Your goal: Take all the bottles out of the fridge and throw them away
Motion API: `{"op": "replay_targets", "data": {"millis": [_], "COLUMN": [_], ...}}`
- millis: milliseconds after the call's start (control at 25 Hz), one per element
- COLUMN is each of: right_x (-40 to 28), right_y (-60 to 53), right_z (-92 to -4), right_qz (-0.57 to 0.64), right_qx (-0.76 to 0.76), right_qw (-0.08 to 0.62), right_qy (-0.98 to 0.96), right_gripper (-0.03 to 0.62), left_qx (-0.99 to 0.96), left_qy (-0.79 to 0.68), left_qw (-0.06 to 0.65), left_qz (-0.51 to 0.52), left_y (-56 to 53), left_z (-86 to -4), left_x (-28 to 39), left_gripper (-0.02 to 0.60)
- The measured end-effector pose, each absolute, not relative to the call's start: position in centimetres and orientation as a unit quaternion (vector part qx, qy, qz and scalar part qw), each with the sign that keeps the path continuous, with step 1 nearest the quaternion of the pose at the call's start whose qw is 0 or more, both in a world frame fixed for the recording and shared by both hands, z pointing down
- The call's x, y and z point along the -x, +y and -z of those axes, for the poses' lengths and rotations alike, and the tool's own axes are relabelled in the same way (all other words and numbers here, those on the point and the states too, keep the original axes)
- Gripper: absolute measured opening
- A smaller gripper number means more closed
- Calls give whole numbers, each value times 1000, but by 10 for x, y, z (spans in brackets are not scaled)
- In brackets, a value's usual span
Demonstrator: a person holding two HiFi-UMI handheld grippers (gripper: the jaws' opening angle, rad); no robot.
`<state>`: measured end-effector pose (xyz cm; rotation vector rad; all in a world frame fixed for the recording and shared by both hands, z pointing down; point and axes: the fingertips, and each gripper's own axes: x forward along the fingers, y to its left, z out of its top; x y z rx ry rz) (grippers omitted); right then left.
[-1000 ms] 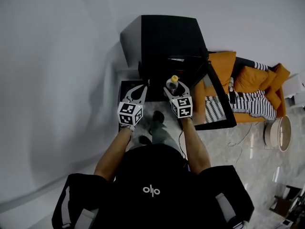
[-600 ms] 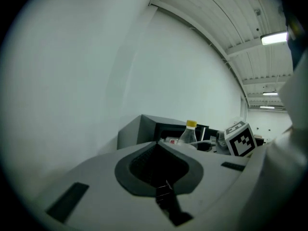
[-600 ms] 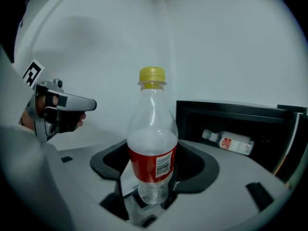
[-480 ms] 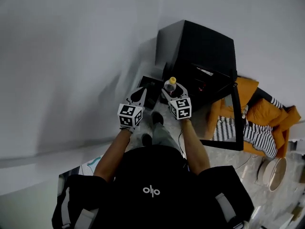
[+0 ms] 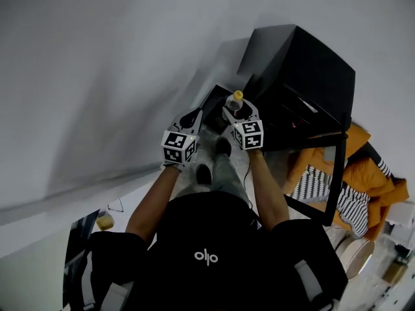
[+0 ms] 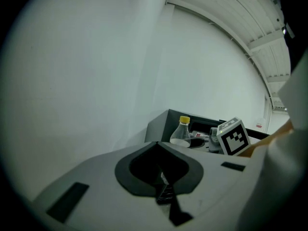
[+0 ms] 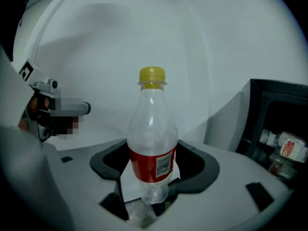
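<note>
- right gripper view: your right gripper (image 7: 154,150) grasps a clear, yellow-capped, red-labelled bottle (image 7: 152,124), upright, with its lower body between the jaws.
- your left gripper (image 6: 157,146), just beside it, has its jaws clenched together on nothing.
- beyond them stands the black fridge (image 5: 311,70), with its door (image 5: 334,167) open.
- more bottles (image 7: 285,147) lie on a shelf inside it.

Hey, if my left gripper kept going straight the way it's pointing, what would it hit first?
The left gripper, shut, would likely meet the fridge at its grey side first; failing that, the white wall beside it. Depth is unclear.
</note>
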<state>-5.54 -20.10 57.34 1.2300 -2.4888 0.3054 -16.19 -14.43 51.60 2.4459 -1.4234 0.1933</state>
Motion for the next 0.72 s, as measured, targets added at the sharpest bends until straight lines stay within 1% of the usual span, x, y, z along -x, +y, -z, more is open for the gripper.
{"op": "replay_targets", "data": {"millis": [240,480,720], "right_x": [59,57,52], "right_y": [-217,-242,-269], "right_z": [-622,-664,-723], "right_qz": [-142,-165,-189], "right_qx": [-415,-408,-407], "right_qw": [195,205,214], "right_qy": [-877,-875,-868], "right_gripper": [302,301,302], "left_qx": [-842,-838,-835], "left_qy": [-498,-497,-489], "left_qw": [184,203,221], "left_qz": [-91,-102,-123], "left_y": [-153,-176,-201], "left_z": [-555,-587,-631], "left_x": [159,151,142], "left_gripper": [0,0,0]}}
